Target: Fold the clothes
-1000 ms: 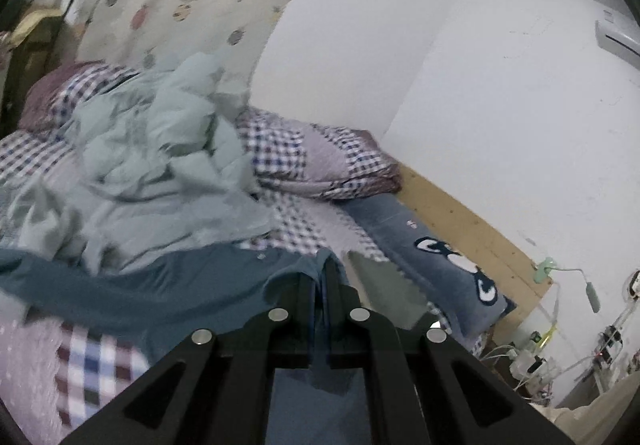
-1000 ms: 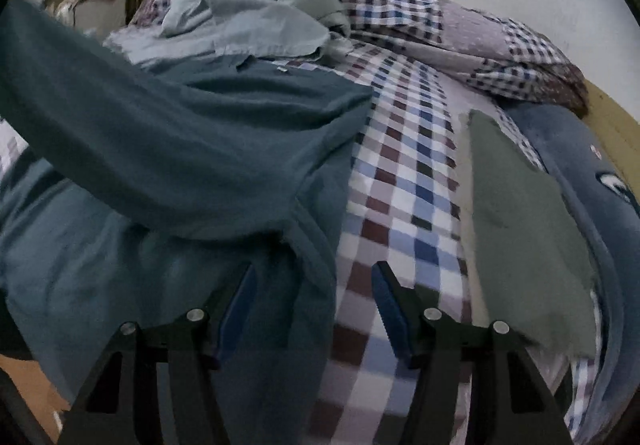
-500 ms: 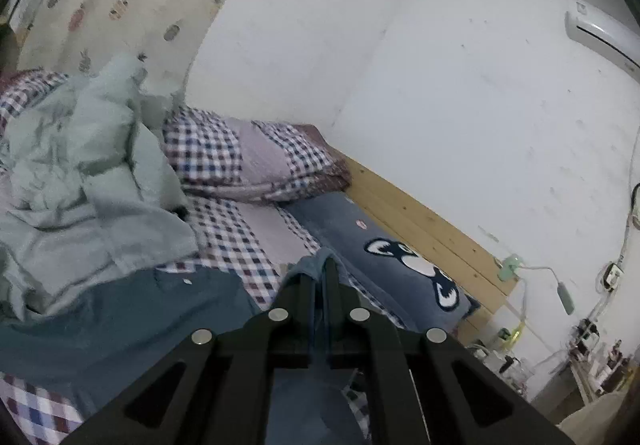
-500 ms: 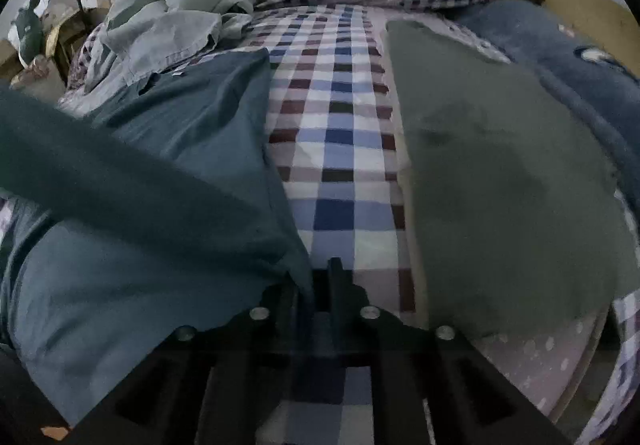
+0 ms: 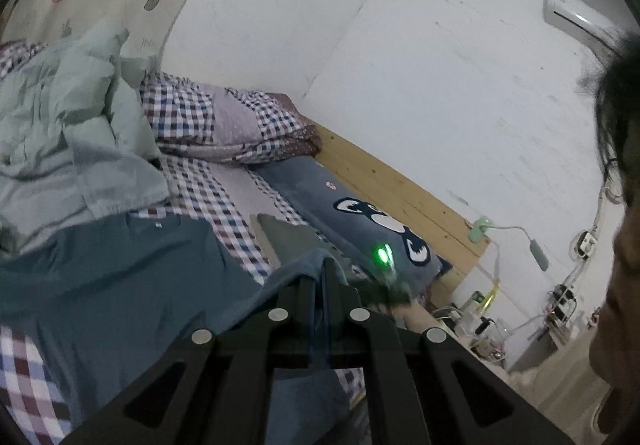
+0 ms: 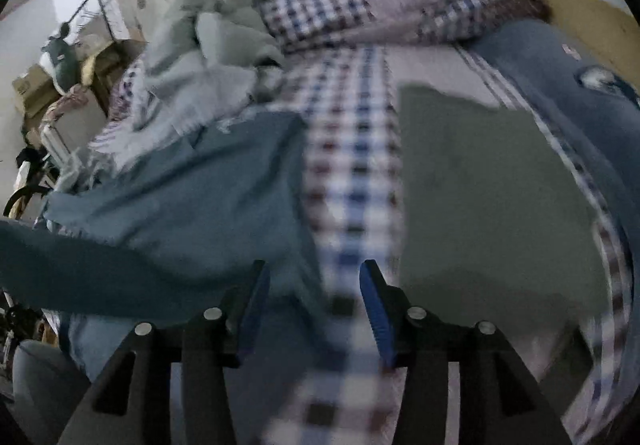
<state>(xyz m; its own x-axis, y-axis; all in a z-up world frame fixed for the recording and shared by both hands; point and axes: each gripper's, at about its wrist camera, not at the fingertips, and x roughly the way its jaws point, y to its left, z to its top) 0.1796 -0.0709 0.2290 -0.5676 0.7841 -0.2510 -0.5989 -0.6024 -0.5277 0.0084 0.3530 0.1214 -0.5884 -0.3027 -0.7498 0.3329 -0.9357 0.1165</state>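
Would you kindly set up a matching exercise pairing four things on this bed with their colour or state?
Things:
1. left tongs
2. right tongs
3. folded garment
4. long pillow

States:
A. open, with nothing between the blue pads
B. grey-green, lying flat on the checked sheet
C. shut on the teal shirt
D. blue, with a cartoon face

Pairs: 1-C, 2-A, 3-B, 4-D

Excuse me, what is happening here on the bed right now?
A person is folding a teal shirt on a bed with a checked sheet. The left gripper is shut on an edge of the shirt and holds it up. The right gripper is open above the shirt's edge. An olive folded garment lies beside it.
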